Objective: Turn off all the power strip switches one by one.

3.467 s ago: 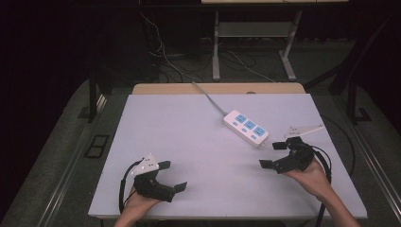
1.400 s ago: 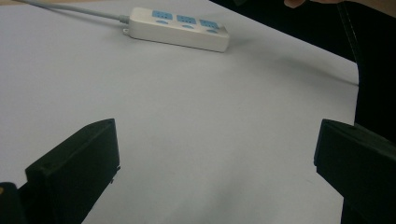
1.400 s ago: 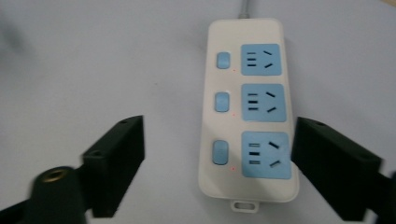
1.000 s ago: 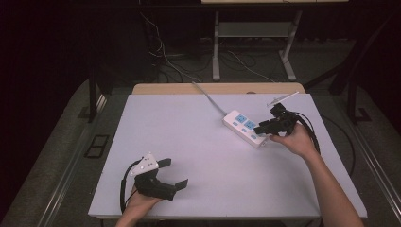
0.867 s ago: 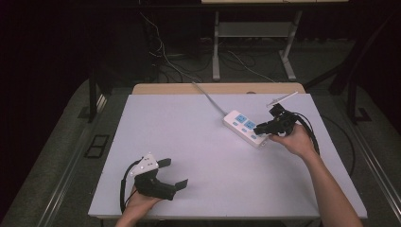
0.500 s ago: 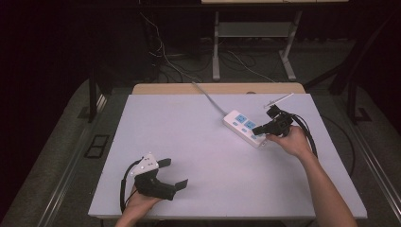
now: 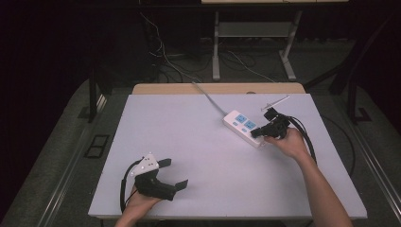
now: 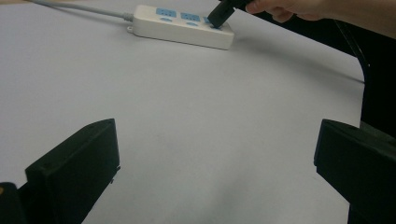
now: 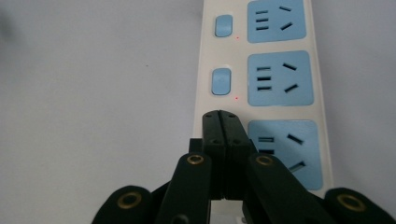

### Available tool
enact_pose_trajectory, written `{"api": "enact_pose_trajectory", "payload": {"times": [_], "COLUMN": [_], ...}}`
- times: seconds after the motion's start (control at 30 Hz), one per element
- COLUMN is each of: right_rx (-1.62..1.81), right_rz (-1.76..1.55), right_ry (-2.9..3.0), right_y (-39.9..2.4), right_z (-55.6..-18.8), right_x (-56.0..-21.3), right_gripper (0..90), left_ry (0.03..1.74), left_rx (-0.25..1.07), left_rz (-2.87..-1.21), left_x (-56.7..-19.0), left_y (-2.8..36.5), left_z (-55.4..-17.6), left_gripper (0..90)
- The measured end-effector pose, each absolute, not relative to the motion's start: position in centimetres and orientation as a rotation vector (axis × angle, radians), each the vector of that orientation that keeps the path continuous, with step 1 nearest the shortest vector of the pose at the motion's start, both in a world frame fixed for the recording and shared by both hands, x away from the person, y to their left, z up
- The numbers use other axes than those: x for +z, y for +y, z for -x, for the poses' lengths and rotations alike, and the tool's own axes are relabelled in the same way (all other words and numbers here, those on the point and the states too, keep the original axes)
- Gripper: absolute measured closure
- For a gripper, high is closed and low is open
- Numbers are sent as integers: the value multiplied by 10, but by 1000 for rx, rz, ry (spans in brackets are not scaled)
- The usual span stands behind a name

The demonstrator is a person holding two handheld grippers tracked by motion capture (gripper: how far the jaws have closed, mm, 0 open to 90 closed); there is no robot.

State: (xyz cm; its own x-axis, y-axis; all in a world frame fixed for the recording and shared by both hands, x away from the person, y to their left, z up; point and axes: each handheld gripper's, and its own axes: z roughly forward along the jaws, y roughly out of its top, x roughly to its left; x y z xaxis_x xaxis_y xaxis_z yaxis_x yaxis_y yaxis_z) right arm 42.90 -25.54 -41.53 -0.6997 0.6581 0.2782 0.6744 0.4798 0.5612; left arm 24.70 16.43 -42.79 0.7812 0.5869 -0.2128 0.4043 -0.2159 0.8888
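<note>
Our right claw (image 9: 225, 122), jaws pressed together and holding nothing, sits tip-down on the white plastic power strip with blue sockets (image 9: 261, 65), seemingly over its nearest switch. If we push off-centre, we may slip onto the blue socket just right of the tip, or skid the strip. Our left claw (image 7: 172, 174) rests spread wide, well apart.

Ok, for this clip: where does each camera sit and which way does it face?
High view: above the person's side, facing forward and down on the table; both forearms enter below.
Left gripper view: rides the left gripper, looking between open jaws across the table.
Right gripper view: rides the right gripper, jaws closed over the power strip.
All views share the strip.
</note>
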Motion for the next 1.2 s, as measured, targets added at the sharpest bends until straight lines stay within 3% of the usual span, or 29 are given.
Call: {"api": "enact_pose_trajectory", "payload": {"times": [1.2], "right_rx": [-1094], "right_rz": [1197], "right_ry": [-2697], "right_y": [-258], "right_z": [-423], "right_x": [-420], "right_gripper": [900], "left_ry": [749], "left_rx": [188], "left_rz": [-1867], "left_x": [-429], "left_y": [162], "left_z": [-248], "left_gripper": [0]}}
